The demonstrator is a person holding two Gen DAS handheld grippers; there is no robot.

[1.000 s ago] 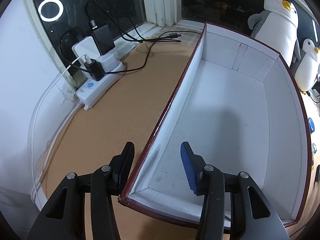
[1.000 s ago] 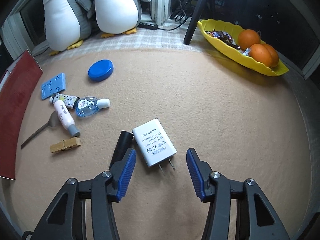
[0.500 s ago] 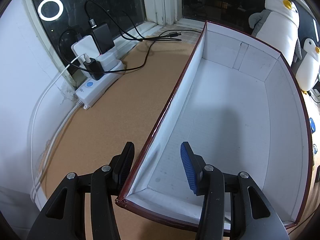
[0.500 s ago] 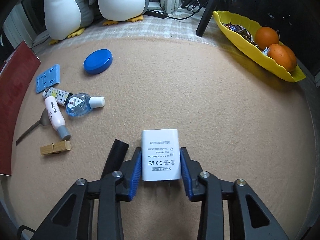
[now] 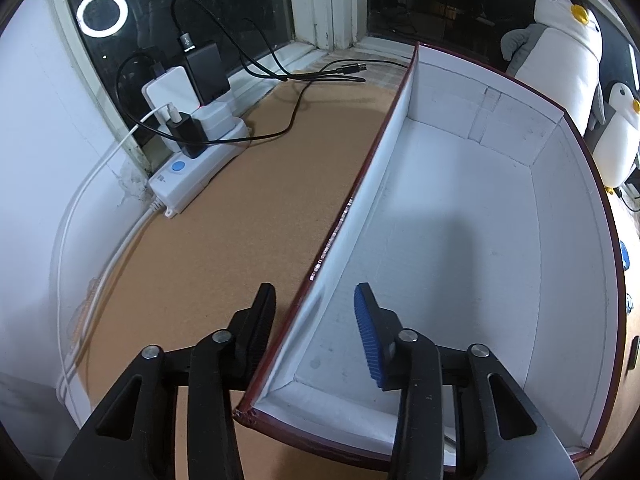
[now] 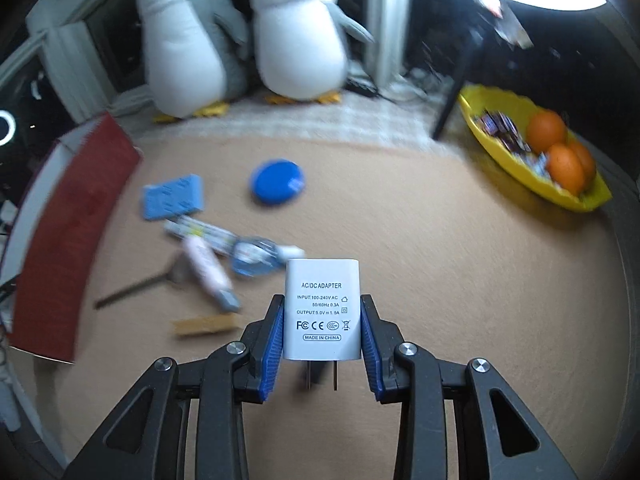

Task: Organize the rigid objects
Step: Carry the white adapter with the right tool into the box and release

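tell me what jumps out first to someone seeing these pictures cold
The white AC/DC adapter clamped between the blue pads of the right hand-held gripper, front and centre. Behind it sit two plush penguins by the window and a yellow tray of oranges at right. In the left wrist view, the left hand-held gripper straddles the wall of an empty white-lined box.

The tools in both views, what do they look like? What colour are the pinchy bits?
Both the left tool and the right tool are black plastic, built from angled bars with triangle-shaped holes and round silver screws. The fingers carry ribbed blue pads. No cables, markings, sleeves or hands show.
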